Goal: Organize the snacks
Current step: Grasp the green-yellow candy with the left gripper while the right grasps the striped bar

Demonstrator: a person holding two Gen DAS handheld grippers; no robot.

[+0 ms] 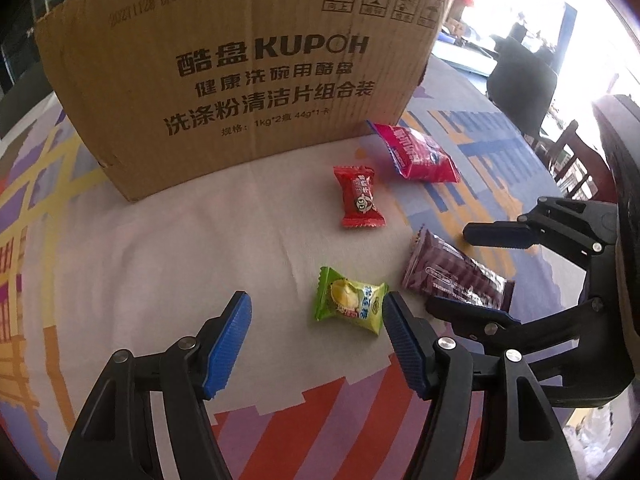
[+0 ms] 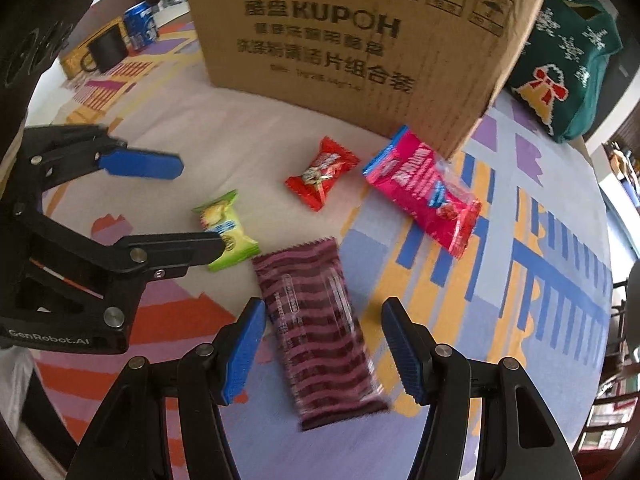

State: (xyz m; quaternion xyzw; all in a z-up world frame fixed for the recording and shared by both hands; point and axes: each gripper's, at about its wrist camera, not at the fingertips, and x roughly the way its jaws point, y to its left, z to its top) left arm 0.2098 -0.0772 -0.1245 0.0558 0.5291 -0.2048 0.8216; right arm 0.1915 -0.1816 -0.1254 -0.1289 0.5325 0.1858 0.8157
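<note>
Four wrapped snacks lie on the patterned tablecloth (image 1: 180,248) in front of a cardboard box (image 1: 240,80) (image 2: 360,40). My left gripper (image 1: 317,316) (image 2: 202,206) is open, and the green candy (image 1: 350,306) (image 2: 228,232) lies at its fingertips, close to the right pad, untouched. My right gripper (image 2: 323,316) (image 1: 448,270) is open and straddles the purple striped packet (image 2: 320,320) (image 1: 452,276), with gaps at both pads. A red candy (image 1: 360,196) (image 2: 322,174) and a pink packet (image 1: 420,152) (image 2: 424,196) lie nearer the box.
A green bag with a bell pattern (image 2: 560,68) stands right of the box. A black mug (image 2: 106,50) and a blue can (image 2: 140,26) sit at the far left. Dark chairs (image 1: 520,80) stand beyond the table's right edge.
</note>
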